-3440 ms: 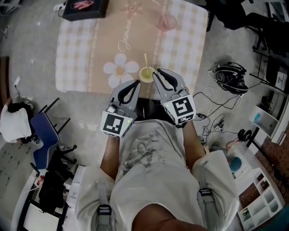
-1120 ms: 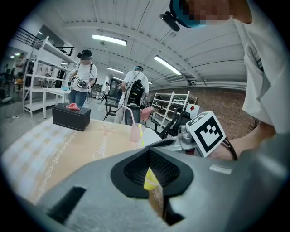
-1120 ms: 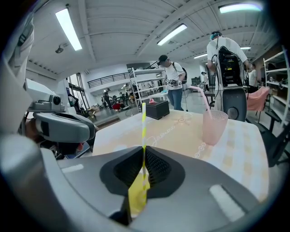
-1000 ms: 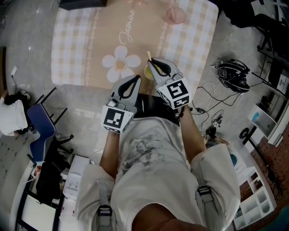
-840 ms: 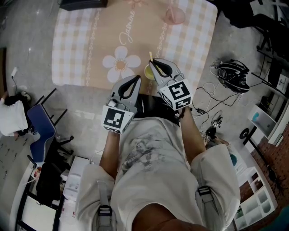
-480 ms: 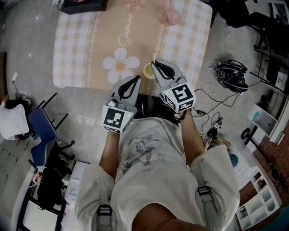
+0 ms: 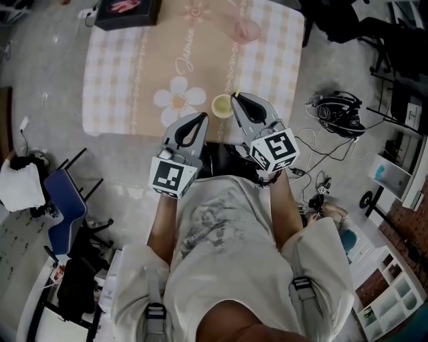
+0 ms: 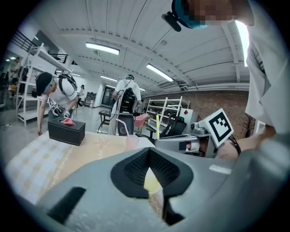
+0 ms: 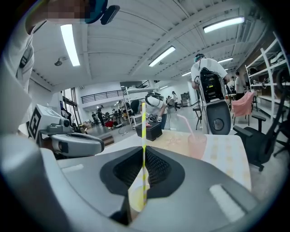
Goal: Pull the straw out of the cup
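A small yellow cup [image 7: 221, 105] stands at the near edge of the checked tablecloth [image 7: 120, 73]. My right gripper [image 7: 235, 97] is just right of the cup, shut on a thin yellow-and-white striped straw [image 9: 143, 131] that stands upright between its pads. The straw's top [image 7: 237, 93] pokes out past the tips; its lower end is hidden behind the jaws. In the right gripper view the cup [image 9: 135, 195] shows below through the jaws. My left gripper [image 7: 203, 117] hangs shut and empty, a little left of the cup and apart from it. The cup [image 8: 151, 183] shows through its jaws.
At the far side of the table stand a pink cup with a pink straw [image 7: 247, 30] and a black box [image 7: 127, 12]. Headphones and cables [image 7: 341, 113] lie on the floor to the right. A blue chair [image 7: 63, 200] is at the left. People stand in the background.
My right gripper has risen with the straw and moved right, off the cup, so the cup's mouth now shows uncovered. The left gripper has lifted slightly.
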Demonstrator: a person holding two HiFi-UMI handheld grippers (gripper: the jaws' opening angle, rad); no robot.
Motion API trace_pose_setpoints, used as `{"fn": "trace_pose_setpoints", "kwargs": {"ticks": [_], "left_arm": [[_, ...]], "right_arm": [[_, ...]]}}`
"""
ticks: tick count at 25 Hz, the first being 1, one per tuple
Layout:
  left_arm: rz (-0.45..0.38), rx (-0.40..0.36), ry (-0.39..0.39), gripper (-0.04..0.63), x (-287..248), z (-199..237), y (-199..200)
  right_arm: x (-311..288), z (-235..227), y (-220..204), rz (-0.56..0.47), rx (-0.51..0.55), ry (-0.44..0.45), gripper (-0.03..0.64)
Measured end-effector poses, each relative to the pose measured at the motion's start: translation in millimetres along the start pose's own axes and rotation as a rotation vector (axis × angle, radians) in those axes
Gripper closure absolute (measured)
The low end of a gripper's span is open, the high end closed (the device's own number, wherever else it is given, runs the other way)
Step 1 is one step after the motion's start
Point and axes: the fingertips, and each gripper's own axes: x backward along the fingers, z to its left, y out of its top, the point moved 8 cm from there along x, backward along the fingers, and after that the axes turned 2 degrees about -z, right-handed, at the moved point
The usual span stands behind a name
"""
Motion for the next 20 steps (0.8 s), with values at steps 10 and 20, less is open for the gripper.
{"fn": "trace_pose_setpoints", "kwargs": {"ticks": [10,20], "left_arm": [[-0.042,-0.038,-0.023,0.591,15.0,-4.2,25.3],[-0.091,-0.056,-0.055,0.592,31.1,-13.6,42.4]], "right_arm": [[27.2,15.7,33.9,-0.109,-0.019,0.012,0.594],[63.6,28.8,53.6,-0.194,-0.050,0.011,0.594]]}}
